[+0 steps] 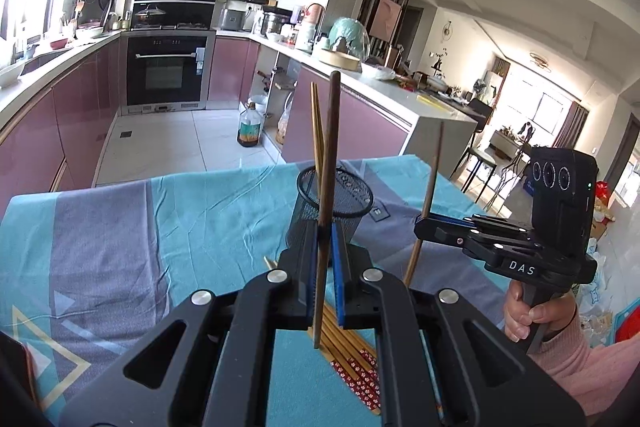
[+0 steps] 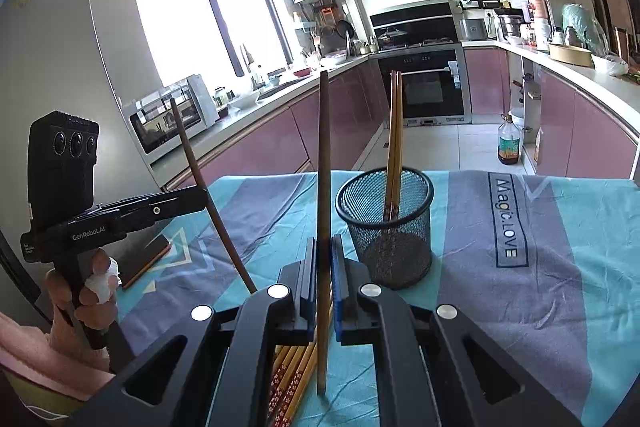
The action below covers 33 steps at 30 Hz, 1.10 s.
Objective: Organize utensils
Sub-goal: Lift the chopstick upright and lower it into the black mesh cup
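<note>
Slender, seemingly wooden chopstick [image 1: 326, 187] beside mesh cup [image 1: 344, 205]

Black wire-mesh metal cup [image 2: 386, 227], wooden chopsticks [image 2: 394, 131], creased cloth [image 2: 560, 267]

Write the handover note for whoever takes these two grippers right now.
Left gripper: shut on one dark chopstick, held upright.
Right gripper: shut on another dark chopstick, also upright.
Mesh holder: stands on the striped cloth and already holds a light pair of chopsticks.
Left to do: drop both held sticks into the holder, then move the loose chopsticks lying on the cloth below the grippers.
</note>
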Tool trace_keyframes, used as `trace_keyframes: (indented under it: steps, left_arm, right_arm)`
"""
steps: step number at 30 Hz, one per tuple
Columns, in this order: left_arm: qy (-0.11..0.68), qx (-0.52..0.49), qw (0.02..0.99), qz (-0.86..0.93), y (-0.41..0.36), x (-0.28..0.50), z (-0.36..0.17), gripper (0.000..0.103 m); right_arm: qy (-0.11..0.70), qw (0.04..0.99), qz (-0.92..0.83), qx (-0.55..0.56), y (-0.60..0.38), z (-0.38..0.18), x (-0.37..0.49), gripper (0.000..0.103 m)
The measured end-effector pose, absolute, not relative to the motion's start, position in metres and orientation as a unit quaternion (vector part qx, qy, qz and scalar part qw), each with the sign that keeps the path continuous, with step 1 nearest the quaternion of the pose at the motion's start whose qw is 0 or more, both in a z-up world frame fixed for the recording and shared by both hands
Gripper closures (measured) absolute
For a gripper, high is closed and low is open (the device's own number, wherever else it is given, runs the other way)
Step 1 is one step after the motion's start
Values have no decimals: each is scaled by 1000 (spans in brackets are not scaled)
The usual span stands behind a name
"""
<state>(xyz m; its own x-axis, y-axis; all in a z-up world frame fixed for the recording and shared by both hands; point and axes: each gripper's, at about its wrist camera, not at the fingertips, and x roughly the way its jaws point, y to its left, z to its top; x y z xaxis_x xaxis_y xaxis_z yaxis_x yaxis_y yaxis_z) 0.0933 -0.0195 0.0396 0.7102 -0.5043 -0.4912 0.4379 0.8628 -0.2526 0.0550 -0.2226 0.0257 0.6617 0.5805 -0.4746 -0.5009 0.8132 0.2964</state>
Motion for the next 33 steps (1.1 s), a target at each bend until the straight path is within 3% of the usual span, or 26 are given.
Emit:
trace_keyframes:
  steps: [24, 33]
  left_arm:
    - [202, -65, 941, -262, -35, 136, 112, 96]
    - [201, -65, 945, -251, -45, 161, 119, 96]
  right_arm:
    - [185, 944, 268, 57, -242, 99, 89, 98]
    - [179, 950, 249, 62, -245, 102, 114, 98]
